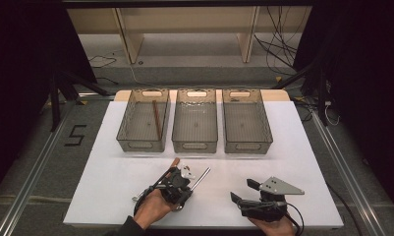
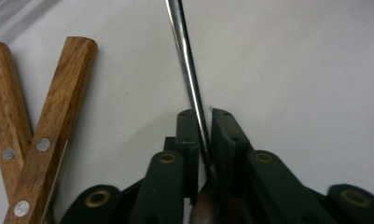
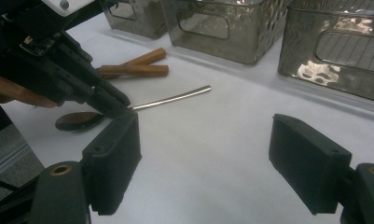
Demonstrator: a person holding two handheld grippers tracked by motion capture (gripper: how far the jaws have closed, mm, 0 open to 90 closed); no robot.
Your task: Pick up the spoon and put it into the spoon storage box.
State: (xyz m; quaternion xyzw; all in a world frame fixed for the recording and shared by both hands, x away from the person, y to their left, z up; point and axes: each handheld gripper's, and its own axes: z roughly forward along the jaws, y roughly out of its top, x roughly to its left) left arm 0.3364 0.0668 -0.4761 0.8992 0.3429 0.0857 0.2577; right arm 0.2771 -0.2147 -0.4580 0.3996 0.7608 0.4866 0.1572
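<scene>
White counter [image 1: 111,196] carries three bins [image 1: 195,122] in a row at its far side, the left one holding a brown stick [image 1: 156,119]. Left gripper [image 2: 201,135] near the front edge, jaws clenched on a spoon [image 3: 173,99] by its metal handle, two wood-handled utensils [image 2: 49,126] just beside. Right gripper [image 3: 205,158] well apart from the spoon, jaws released, nothing between.

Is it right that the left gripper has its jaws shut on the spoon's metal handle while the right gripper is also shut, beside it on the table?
Not quite. The left gripper does pinch the spoon by its metal handle, but the right gripper is open: the right gripper view shows its jaws standing wide apart with nothing between them, above the white table.
</scene>
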